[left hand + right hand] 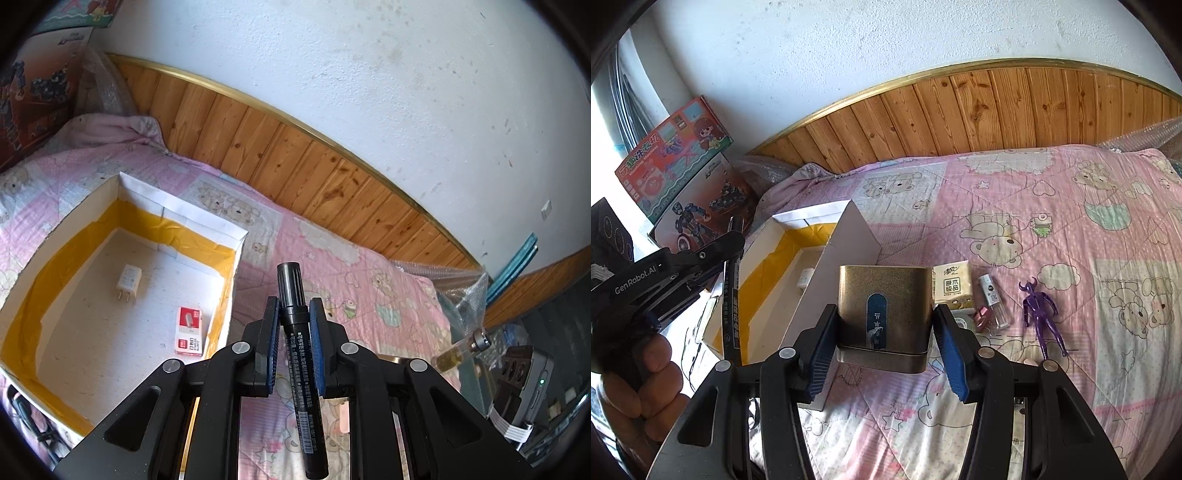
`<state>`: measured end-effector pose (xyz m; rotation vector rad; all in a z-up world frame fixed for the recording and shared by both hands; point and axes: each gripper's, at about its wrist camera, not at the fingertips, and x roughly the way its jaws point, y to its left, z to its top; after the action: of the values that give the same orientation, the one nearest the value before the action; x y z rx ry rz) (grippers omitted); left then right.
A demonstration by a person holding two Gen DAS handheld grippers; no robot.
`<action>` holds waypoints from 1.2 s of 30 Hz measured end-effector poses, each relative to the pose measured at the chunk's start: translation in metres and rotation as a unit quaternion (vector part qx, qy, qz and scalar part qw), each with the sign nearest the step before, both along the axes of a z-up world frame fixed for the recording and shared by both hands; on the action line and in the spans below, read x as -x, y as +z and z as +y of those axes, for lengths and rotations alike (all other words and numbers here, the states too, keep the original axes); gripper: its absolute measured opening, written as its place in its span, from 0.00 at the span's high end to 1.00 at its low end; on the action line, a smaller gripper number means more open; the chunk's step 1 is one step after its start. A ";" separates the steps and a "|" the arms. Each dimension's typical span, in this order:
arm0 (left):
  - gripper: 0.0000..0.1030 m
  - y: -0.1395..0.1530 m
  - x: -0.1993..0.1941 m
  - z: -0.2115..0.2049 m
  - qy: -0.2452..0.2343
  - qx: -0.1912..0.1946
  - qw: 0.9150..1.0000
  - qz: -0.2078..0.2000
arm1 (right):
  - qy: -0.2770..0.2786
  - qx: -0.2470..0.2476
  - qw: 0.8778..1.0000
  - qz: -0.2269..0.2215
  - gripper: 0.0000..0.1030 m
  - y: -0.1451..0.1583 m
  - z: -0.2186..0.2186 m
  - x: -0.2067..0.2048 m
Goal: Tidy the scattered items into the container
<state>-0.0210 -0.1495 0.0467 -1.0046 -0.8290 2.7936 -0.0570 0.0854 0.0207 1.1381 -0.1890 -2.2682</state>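
My left gripper [293, 314] is shut on a black marker pen [295, 332], held just right of the open white box [236, 236] with yellow tape inside. A white charger plug [127, 282] and a red staple box [189, 329] lie in the box. My right gripper [884, 332] is shut on a gold tin [884, 314], held above the quilt beside the box [849, 236]. The left gripper [676, 273] with the marker [730, 295] shows at the left of the right wrist view. A tissue pack [953, 286], a small clear bottle [993, 301] and a purple figure [1043, 314] lie on the quilt.
The pink quilt [1052, 221] covers the bed against a wooden headboard [960, 110]. Toy boxes [683, 177] lean at the bed's left end. Bubble wrap [458, 291], a small glass vial [461, 349] and a grey device [524, 384] sit past the bed's right end.
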 end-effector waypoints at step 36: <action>0.85 -0.017 -0.012 -0.087 0.046 -0.029 0.998 -0.015 | 0.061 -0.030 0.997 0.033 0.48 -0.005 -0.081 -0.028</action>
<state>-0.0094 -0.2367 0.0300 -1.0264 -0.9784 2.8189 -0.0287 0.0042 0.0153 1.0743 -0.0254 -2.2120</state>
